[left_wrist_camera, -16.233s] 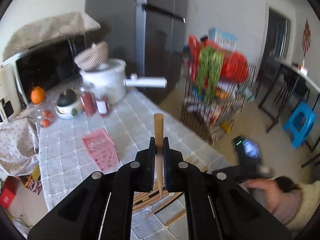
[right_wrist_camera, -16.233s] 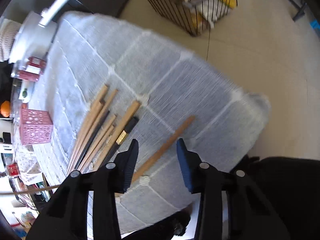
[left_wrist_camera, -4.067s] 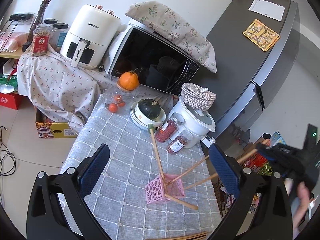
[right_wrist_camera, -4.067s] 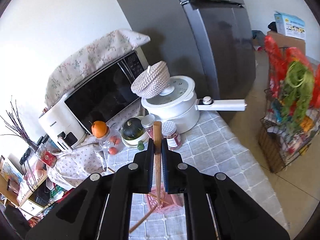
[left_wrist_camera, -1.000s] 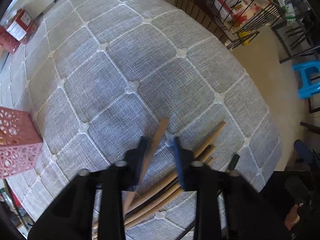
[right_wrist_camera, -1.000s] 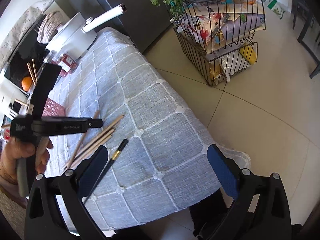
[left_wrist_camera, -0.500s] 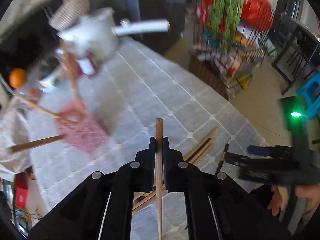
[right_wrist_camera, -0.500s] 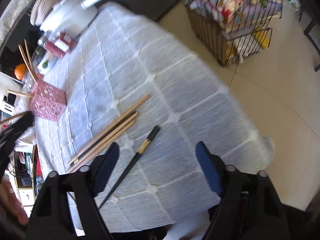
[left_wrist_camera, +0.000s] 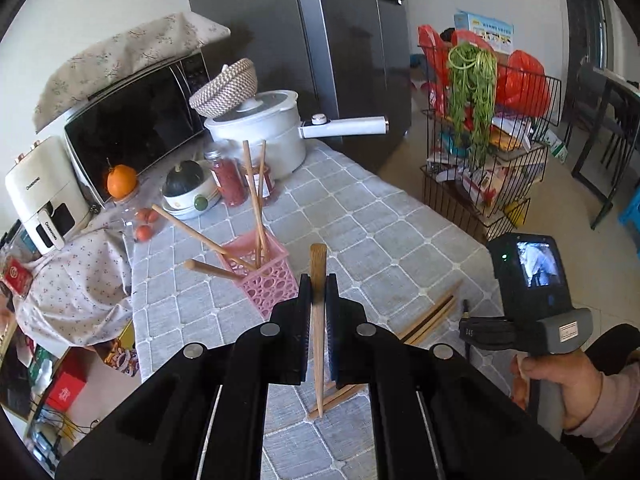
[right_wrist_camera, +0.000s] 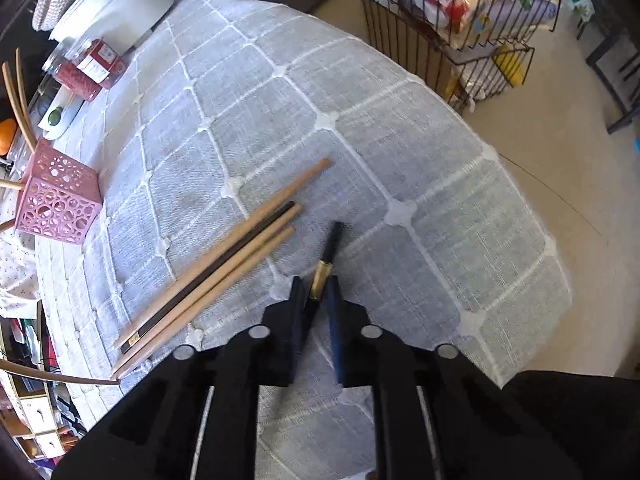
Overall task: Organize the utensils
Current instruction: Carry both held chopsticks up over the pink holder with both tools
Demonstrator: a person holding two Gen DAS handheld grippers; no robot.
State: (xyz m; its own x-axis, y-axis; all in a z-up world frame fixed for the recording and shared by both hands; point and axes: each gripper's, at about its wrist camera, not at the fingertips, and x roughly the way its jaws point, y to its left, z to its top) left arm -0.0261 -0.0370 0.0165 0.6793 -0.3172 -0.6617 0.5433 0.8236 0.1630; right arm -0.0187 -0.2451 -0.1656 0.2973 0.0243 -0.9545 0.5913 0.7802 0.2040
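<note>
My left gripper [left_wrist_camera: 318, 292] is shut on a wooden chopstick [left_wrist_camera: 318, 260], held upright above the grey tablecloth. Just beyond it stands the pink perforated holder [left_wrist_camera: 266, 280] with several wooden chopsticks leaning out. In the right wrist view my right gripper [right_wrist_camera: 316, 292] points steeply down at the table. Its jaws are closing on the black chopstick [right_wrist_camera: 330, 246] with a gold band, which lies between the pads. A bundle of wooden chopsticks and one dark one [right_wrist_camera: 224, 264] lies just left of it. The pink holder [right_wrist_camera: 56, 196] sits far left.
A white pot with a long handle [left_wrist_camera: 260, 136], red jars [left_wrist_camera: 228, 180] and a bowl stand behind the holder. A wire rack [left_wrist_camera: 488, 160] of groceries stands on the floor past the table's right edge. A hand [left_wrist_camera: 560, 372] grips the right unit.
The left gripper rose from the table with the wooden chopstick and tilted up toward the holder. The right gripper came down over the black chopstick and its wide jaws closed around it.
</note>
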